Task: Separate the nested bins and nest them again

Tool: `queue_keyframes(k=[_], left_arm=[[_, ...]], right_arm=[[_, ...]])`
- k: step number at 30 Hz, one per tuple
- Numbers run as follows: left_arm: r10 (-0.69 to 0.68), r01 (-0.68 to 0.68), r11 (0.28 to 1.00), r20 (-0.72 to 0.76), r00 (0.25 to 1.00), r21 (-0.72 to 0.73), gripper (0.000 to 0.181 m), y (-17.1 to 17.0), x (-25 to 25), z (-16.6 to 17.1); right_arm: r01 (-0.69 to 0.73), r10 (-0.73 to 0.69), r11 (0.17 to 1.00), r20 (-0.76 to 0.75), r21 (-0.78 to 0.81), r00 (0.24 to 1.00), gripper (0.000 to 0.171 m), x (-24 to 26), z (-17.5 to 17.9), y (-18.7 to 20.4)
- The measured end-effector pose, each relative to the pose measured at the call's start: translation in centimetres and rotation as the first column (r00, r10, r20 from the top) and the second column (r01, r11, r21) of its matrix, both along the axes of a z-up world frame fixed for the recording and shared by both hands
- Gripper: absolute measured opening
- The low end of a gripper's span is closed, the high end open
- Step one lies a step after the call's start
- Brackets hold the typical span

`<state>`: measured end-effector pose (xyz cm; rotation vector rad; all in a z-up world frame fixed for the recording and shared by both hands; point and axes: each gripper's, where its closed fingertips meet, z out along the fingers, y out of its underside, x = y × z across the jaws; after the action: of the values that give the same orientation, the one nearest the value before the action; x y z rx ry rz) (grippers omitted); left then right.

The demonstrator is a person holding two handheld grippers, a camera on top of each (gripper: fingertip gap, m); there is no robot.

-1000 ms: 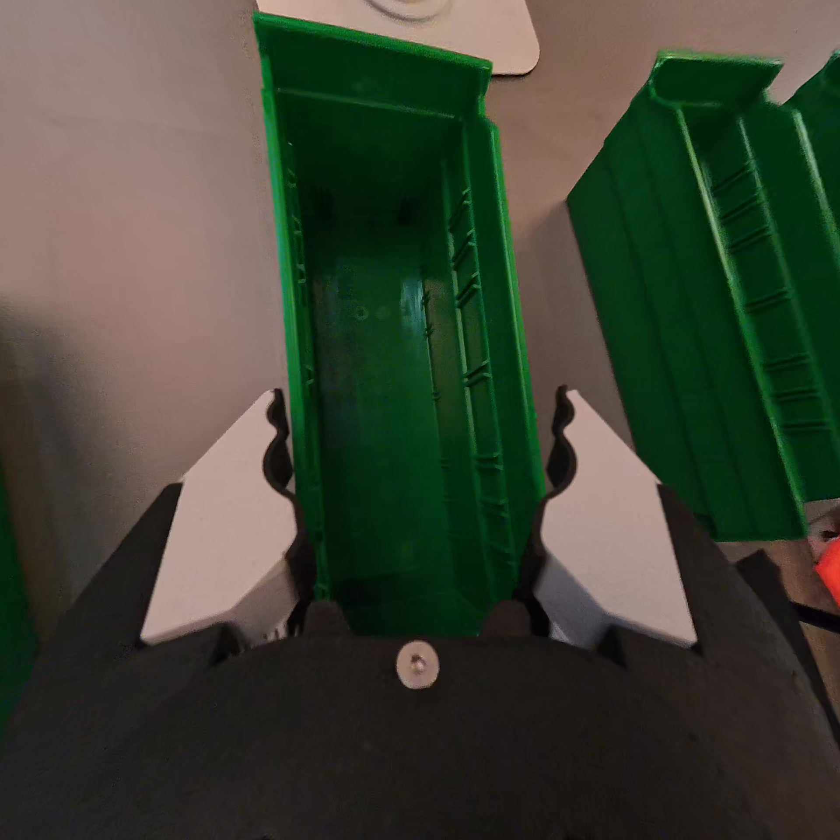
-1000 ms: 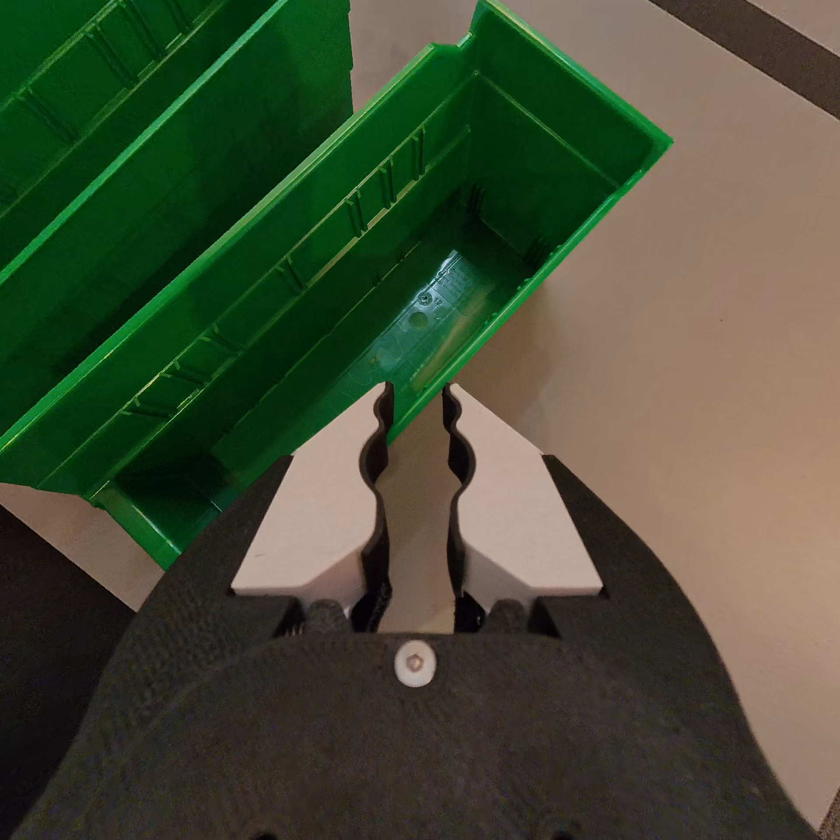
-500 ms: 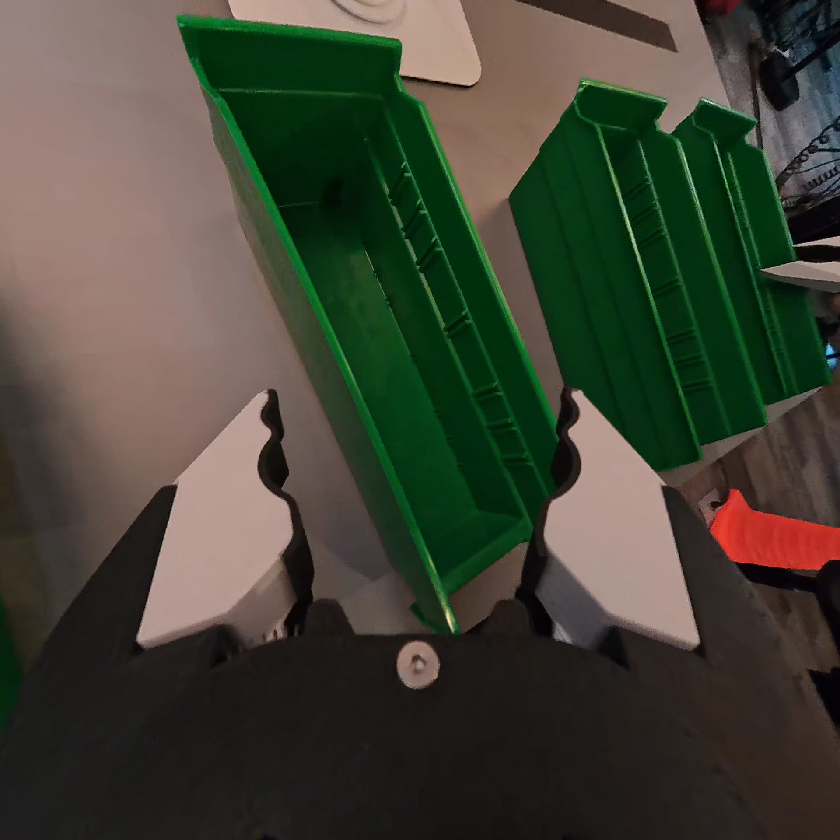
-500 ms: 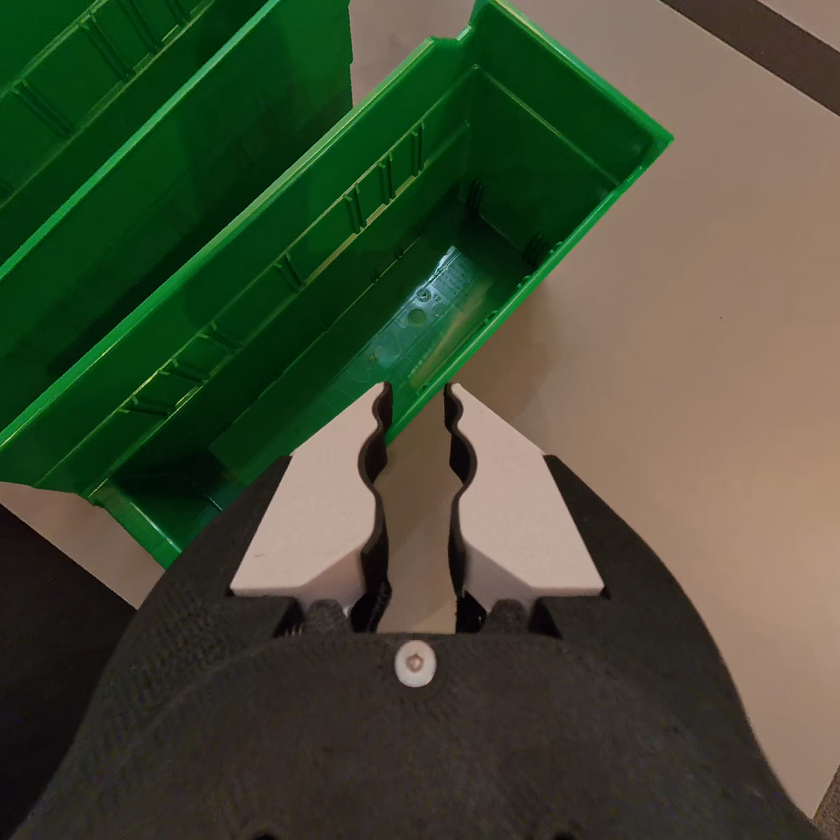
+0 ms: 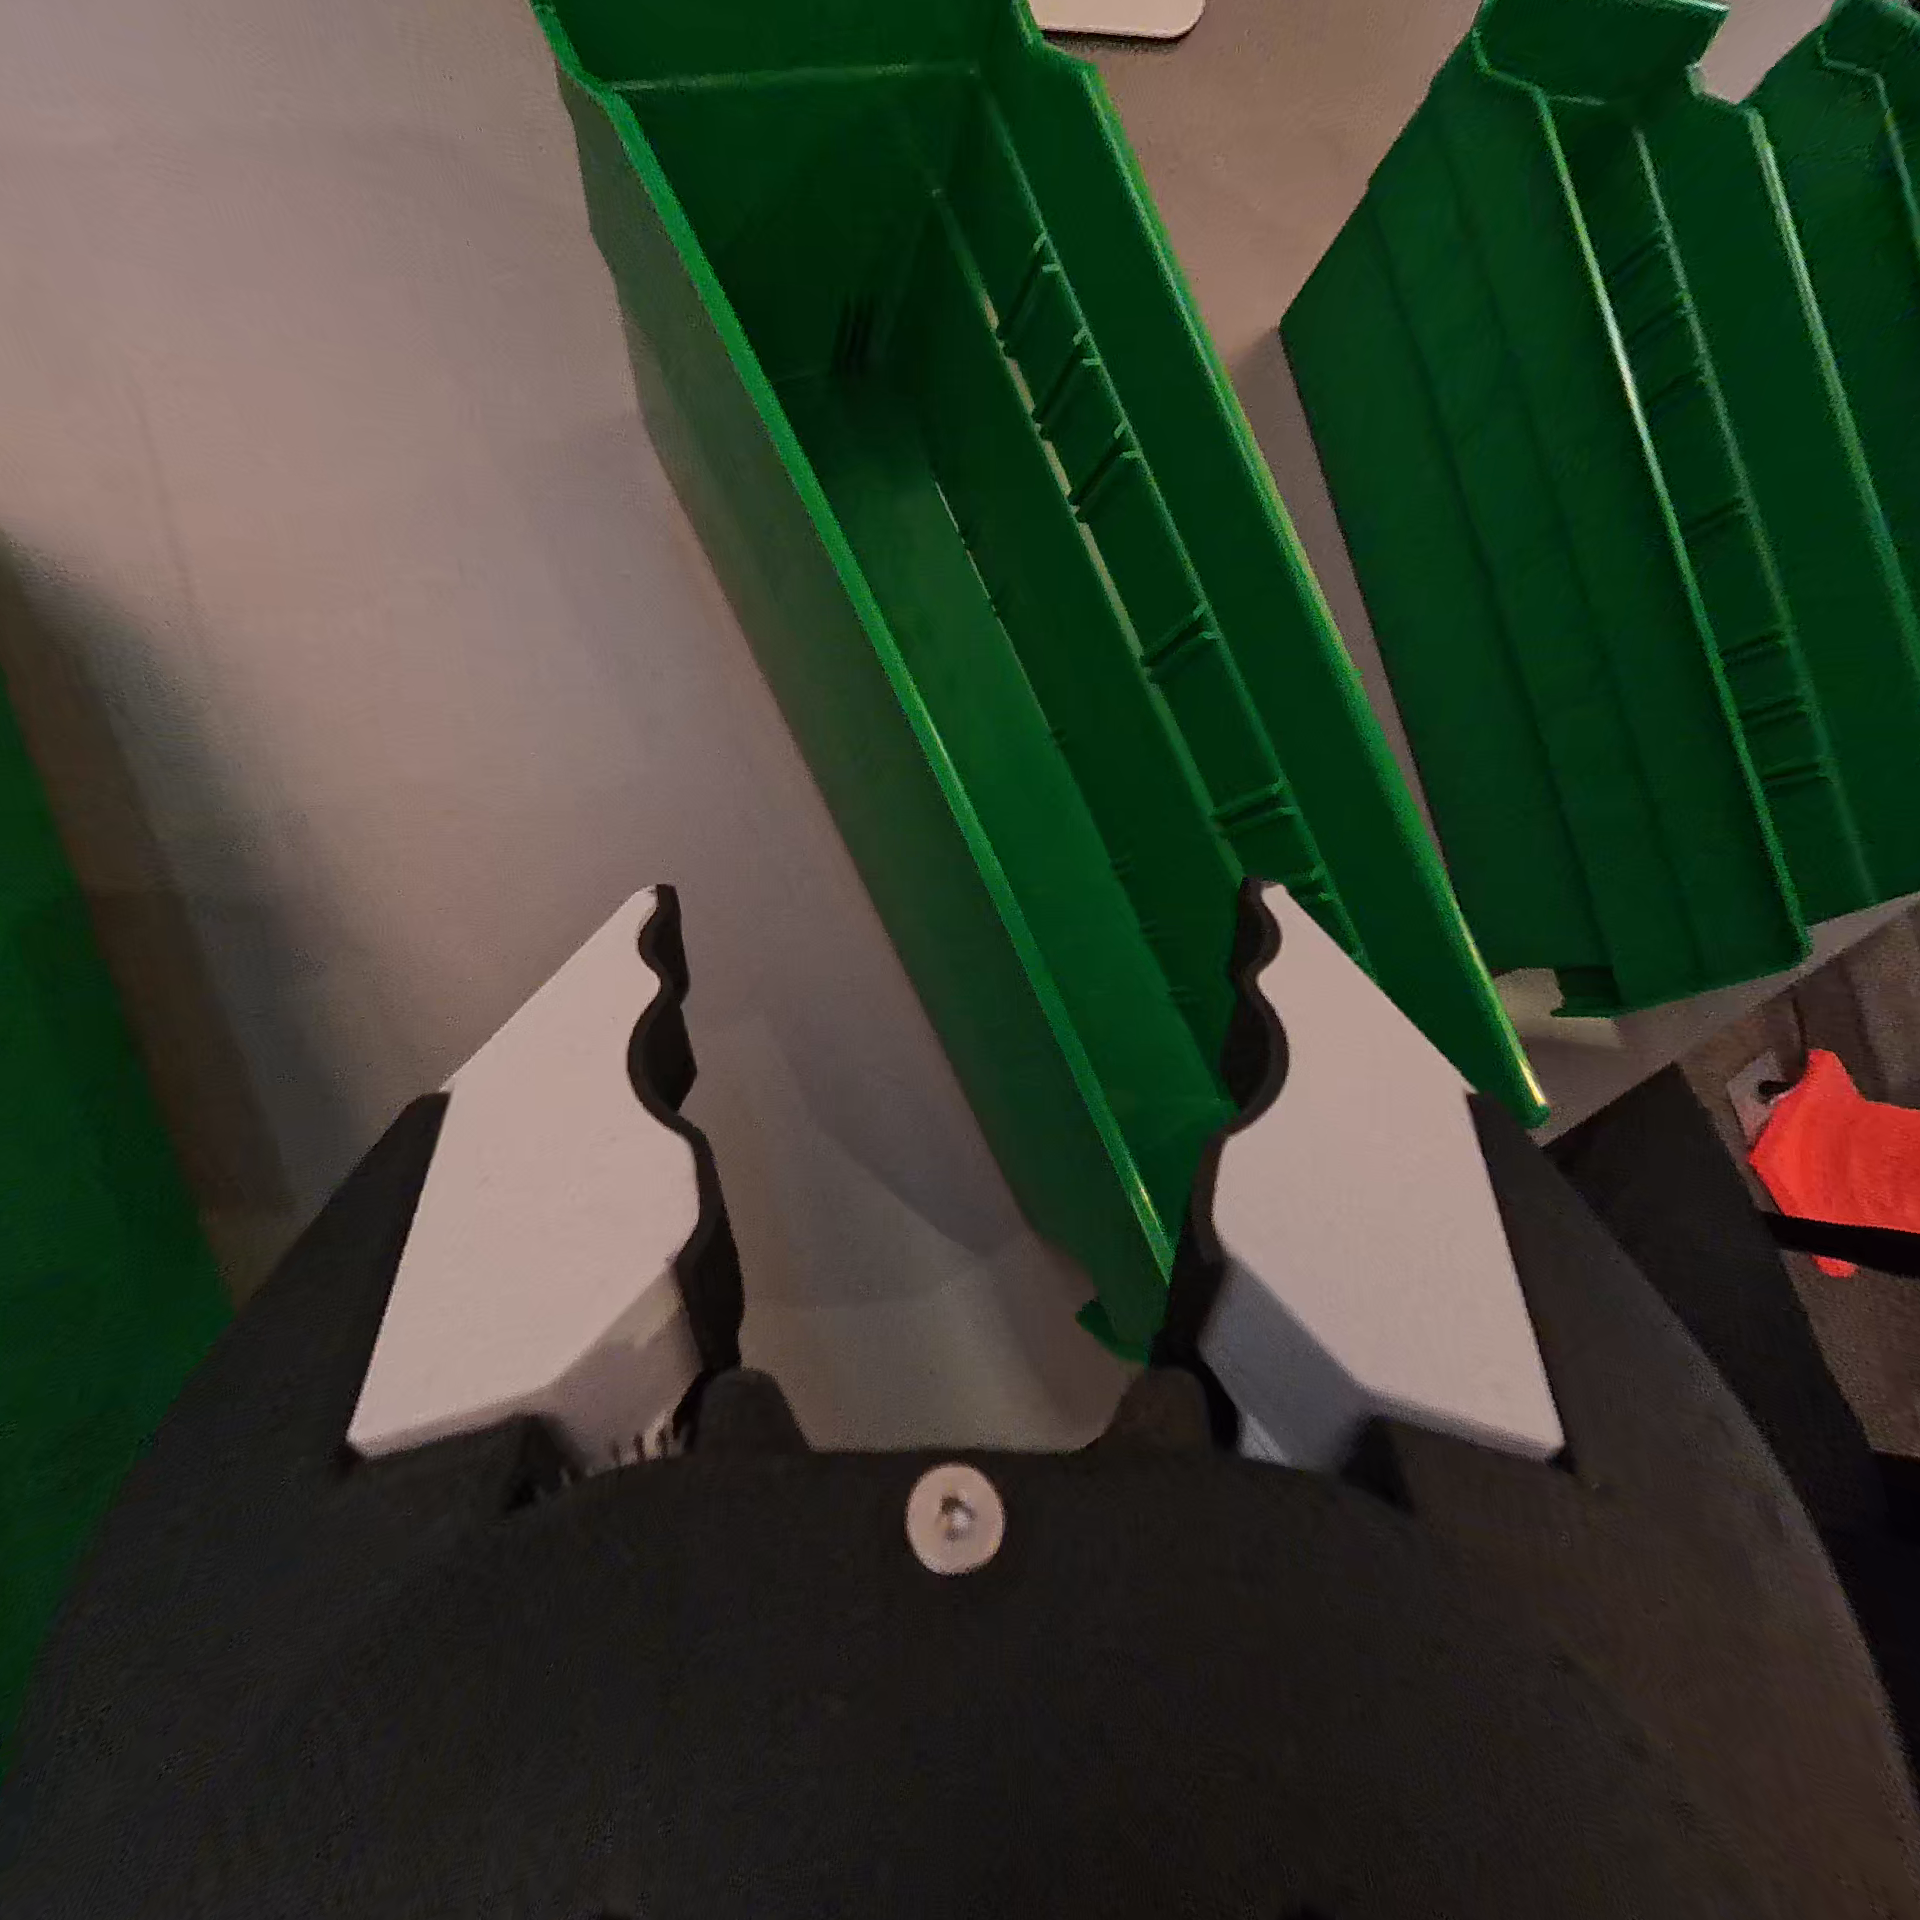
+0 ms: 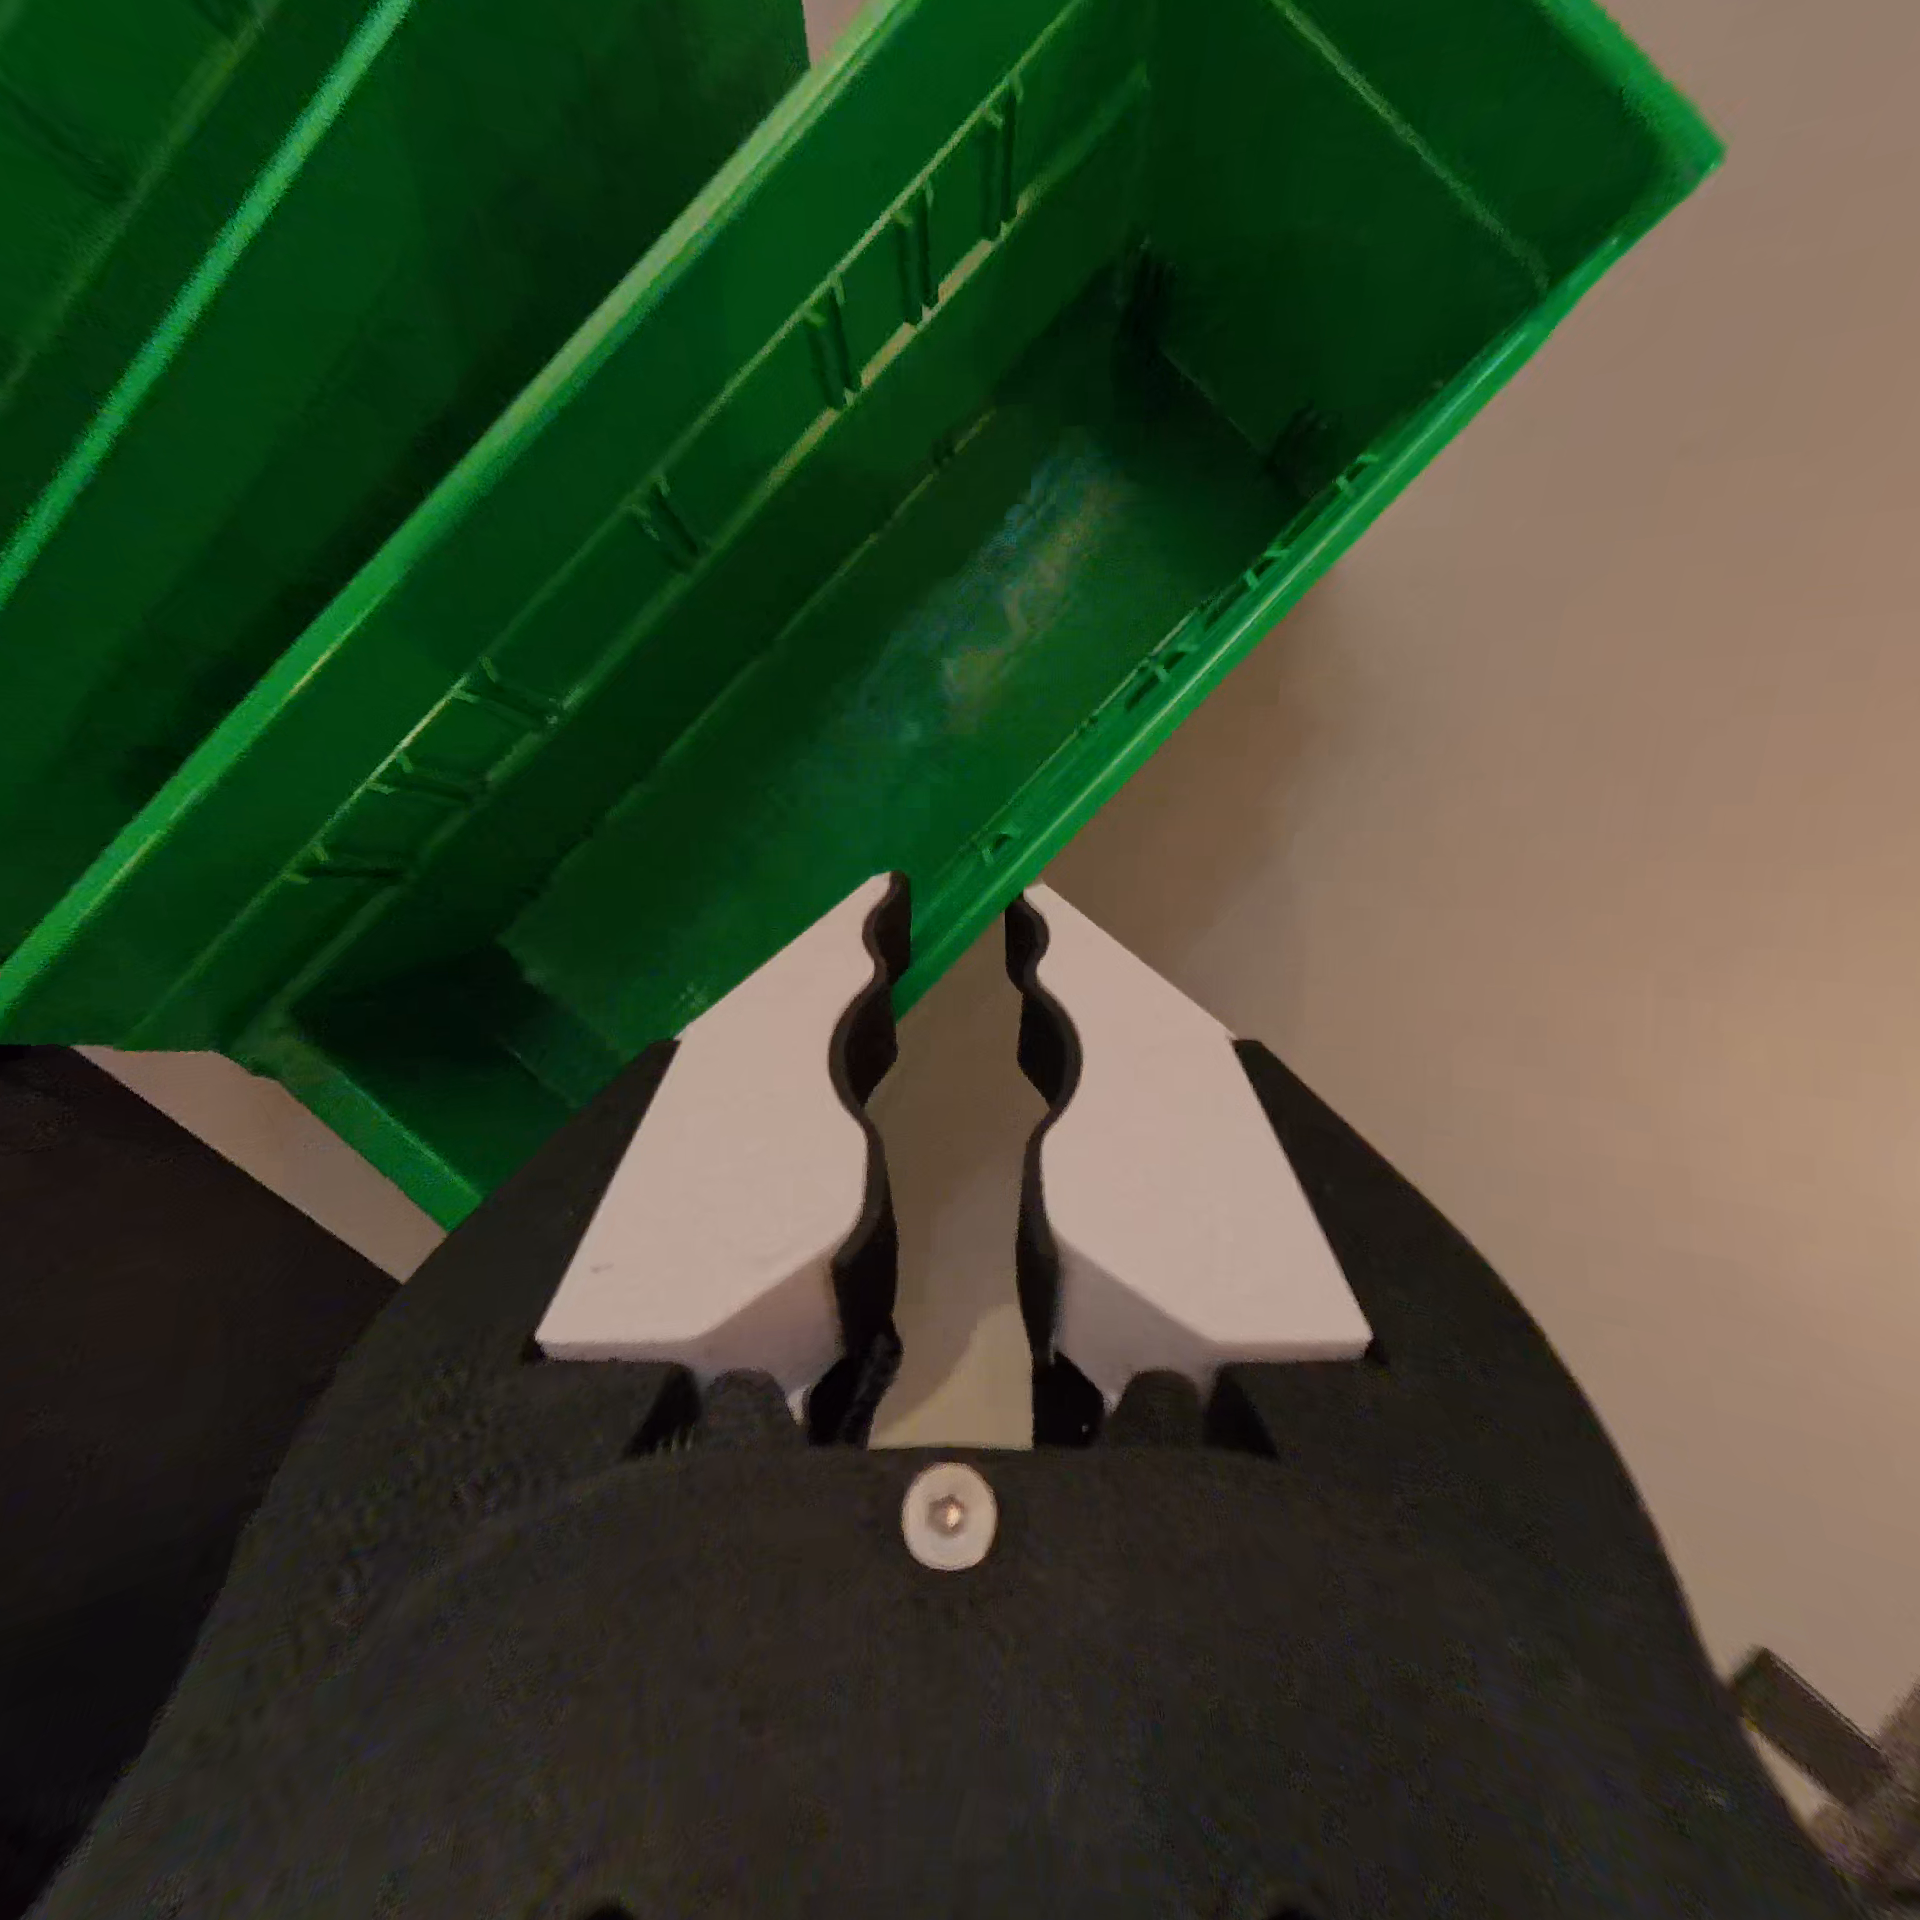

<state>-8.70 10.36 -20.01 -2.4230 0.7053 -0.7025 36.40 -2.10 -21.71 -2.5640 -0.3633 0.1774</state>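
Only left view shows orange object (image 5: 1839,1164); left hand-held gripper (image 5: 956,1049) spread wide, right hand-held gripper (image 6: 956,997) narrowly parted, both gripping nothing.

I can read no writing here; a pale moulded mark on the green bin (image 6: 1039,623) floor is too blurred.

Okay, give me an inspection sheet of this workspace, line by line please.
Surface: pale grey-beige table, matte.
Job's things: green bin empty, angled; separate green bins beside it; another bin empty.
Clutter: white pad at far edge; orange object off the table.
Grippers: left gripper open, bin wall against one finger; right gripper narrowly open, holding nothing.
Cables: nothing seen.
Surroundings: dark floor.
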Motion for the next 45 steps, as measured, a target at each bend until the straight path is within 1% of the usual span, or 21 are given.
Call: queue_keyframes(k=[7, 11, 13, 14, 18, 20, 22, 24, 25, 28, 30, 31, 32, 33, 34, 37, 40, 45], left_arm=[[-0.019, 0.021, 0.998, -0.032, 0.999, 0.067, 0.099, 0.4, -1.1, 1.6], [-0.014, 0.018, 0.995, -0.049, 0.999, 0.094, 0.098, 0.7, -2.4, 2.6], [0.006, 0.000, 0.994, -0.056, 0.998, 0.112, 0.098, 1.0, -3.4, 3.2], [0.017, -0.010, 0.993, -0.059, 0.998, 0.120, 0.098, 1.2, -3.9, 3.6], [0.091, -0.077, 0.986, -0.092, 0.992, 0.147, 0.102, 2.3, -7.5, 4.5], [0.142, -0.120, 0.980, -0.130, 0.981, 0.161, 0.108, 3.0, -9.9, 4.5], [0.191, -0.166, 0.974, -0.161, 0.968, 0.156, 0.121, 3.5, -12.4, 4.3], [0.256, -0.228, 0.961, -0.196, 0.947, 0.158, 0.142, 4.2, -15.0, 3.8], [0.278, -0.251, 0.956, -0.208, 0.938, 0.150, 0.149, 4.6, -16.1, 3.4], [0.318, -0.307, 0.948, -0.269, 0.909, 0.083, 0.156, 5.3, -18.9, 1.0], [0.289, -0.302, 0.953, -0.328, 0.899, 0.012, 0.158, 5.0, -19.8, -1.1], [0.271, -0.295, 0.955, -0.331, 0.904, -0.024, 0.156, 4.8, -19.7, -1.9], [0.259, -0.292, 0.955, -0.340, 0.904, -0.049, 0.149, 4.6, -19.6, -2.6], [0.247, -0.290, 0.955, -0.378, 0.892, -0.060, 0.144, 4.5, -20.0, -3.3], [0.244, -0.287, 0.957, -0.411, 0.878, -0.046, 0.147, 4.7, -20.3, -3.7], [0.245, -0.288, 0.957, -0.410, 0.878, -0.045, 0.136, 5.0, -20.3, -3.4], [0.253, -0.283, 0.958, -0.353, 0.901, -0.037, 0.118, 5.3, -19.8, -2.5], [0.247, -0.271, 0.962, -0.331, 0.911, -0.026, 0.109, 5.1, -19.6, -2.3]], right_arm=[[-0.038, 0.036, 0.999, 0.113, 0.010, 0.993, 0.016, 1.1, 0.2, -0.1], [-0.042, 0.040, 0.999, 0.102, 0.019, 0.994, 0.018, 1.1, 0.3, -0.1], [-0.032, 0.027, 0.999, 0.120, 0.037, 0.992, 0.029, 1.5, 0.4, 0.1], [-0.027, 0.023, 0.999, 0.122, 0.036, 0.992, 0.032, 1.5, 0.4, 0.1], [0.001, -0.001, 1.000, 0.061, -0.001, 0.998, 0.048, 1.3, 0.3, -0.5], [0.015, -0.015, 1.000, 0.053, -0.004, 0.999, 0.051, 1.5, 0.4, -0.7], [0.017, -0.018, 1.000, 0.030, 0.005, 0.999, 0.051, 1.3, 0.7, -0.7], [0.020, -0.020, 1.000, 0.033, 0.006, 0.999, 0.051, 1.3, 0.7, -0.6], [0.018, -0.018, 1.000, 0.033, 0.001, 0.999, 0.050, 1.2, 0.6, -0.6], [0.007, -0.007, 1.000, 0.022, -0.005, 1.000, 0.048, 0.7, 0.4, -0.5], [0.005, -0.005, 1.000, 0.031, -0.005, 1.000, 0.047, 0.6, 0.4, -0.5], [0.004, -0.003, 1.000, 0.034, -0.005, 0.999, 0.047, 0.5, 0.5, -0.5], [0.004, -0.003, 1.000, 0.033, -0.004, 0.999, 0.047, 0.5, 0.5, -0.5], [0.004, -0.004, 1.000, 0.031, -0.004, 1.000, 0.046, 0.5, 0.5, -0.5], [0.004, -0.004, 1.000, 0.030, -0.004, 1.000, 0.046, 0.5, 0.5, -0.5], [0.005, -0.005, 1.000, 0.031, -0.004, 1.000, 0.045, 0.5, 0.5, -0.5], [0.002, -0.002, 1.000, 0.030, 0.000, 1.000, 0.044, 0.5, 0.5, -0.5], [0.005, -0.005, 1.000, 0.020, 0.005, 1.000, 0.043, 0.5, 0.5, -0.4]])
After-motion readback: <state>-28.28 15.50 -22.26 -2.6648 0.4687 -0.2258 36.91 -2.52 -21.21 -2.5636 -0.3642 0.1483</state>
